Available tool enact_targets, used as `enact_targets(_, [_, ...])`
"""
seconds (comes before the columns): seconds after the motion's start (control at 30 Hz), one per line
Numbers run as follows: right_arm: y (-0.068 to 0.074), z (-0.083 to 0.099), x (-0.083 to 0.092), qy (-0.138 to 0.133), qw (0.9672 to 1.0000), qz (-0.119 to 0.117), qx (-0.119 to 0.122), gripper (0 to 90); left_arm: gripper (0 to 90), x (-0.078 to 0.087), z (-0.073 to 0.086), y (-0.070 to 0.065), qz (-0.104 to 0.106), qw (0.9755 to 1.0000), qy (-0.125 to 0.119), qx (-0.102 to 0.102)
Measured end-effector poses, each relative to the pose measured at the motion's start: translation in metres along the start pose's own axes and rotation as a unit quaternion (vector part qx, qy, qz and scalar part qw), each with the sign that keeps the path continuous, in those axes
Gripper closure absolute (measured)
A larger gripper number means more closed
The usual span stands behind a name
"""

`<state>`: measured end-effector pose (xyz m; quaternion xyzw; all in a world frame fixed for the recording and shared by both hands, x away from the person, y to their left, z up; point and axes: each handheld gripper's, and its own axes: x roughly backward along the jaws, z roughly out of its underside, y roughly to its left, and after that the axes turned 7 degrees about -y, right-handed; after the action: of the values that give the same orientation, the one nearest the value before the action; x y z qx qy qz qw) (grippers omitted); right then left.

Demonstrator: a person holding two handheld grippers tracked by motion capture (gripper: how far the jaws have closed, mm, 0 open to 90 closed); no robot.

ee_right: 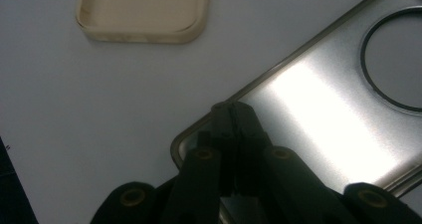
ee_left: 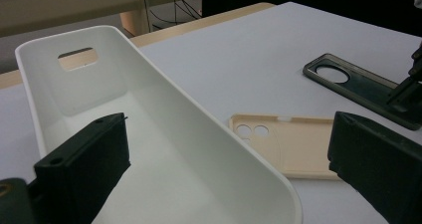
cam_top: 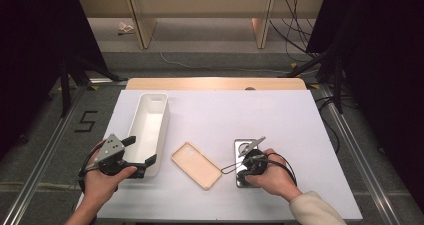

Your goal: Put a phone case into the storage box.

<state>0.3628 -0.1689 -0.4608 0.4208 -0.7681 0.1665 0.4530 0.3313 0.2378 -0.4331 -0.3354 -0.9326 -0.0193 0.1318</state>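
- Your left tongs (ee_left: 224, 184) sit nearest the camera at 8 o'clock, jaws wide apart, straddling the near wall of the white bin (cam_top: 148, 130).
- Tabletop (cam_top: 225, 115): the bin stands at 9 o'clock.
- Beige phone case (cam_top: 196, 165) lies at 6 o'clock, apart from both.
- Dark phone case (cam_top: 245, 147) lies at 4 o'clock; your right tongs (ee_right: 233, 117) are pinched together on its near edge.

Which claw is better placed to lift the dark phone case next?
Right. The right claw is already shut on the rim of the dark grey phone case, while the left claw stands open at the long white plastic bin.
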Motion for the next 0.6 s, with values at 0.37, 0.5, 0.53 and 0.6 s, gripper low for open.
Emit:
enact_targets(0.37, [-0.007,-0.002,0.014,0.002,0.9983,0.0,0.058,63.9,2.2,0.001,-0.001,0.0,0.001,1.0,-0.006,0.001])
enact_targets(0.5, [-0.012,0.001,0.019,0.003,0.9974,-0.002,0.072,53.3,2.3,0.001,0.0,0.0,0.0,1.0,-0.005,0.002])
enact_targets(0.53, [-0.013,0.002,0.021,0.006,0.9967,-0.006,0.08,52.0,2.3,0.001,0.0,0.0,0.0,1.0,-0.005,0.002])
enact_targets(0.6, [-0.014,0.003,0.023,0.012,0.9949,-0.005,0.1,47.5,2.4,0.0,0.0,0.0,0.0,1.0,-0.004,0.002])
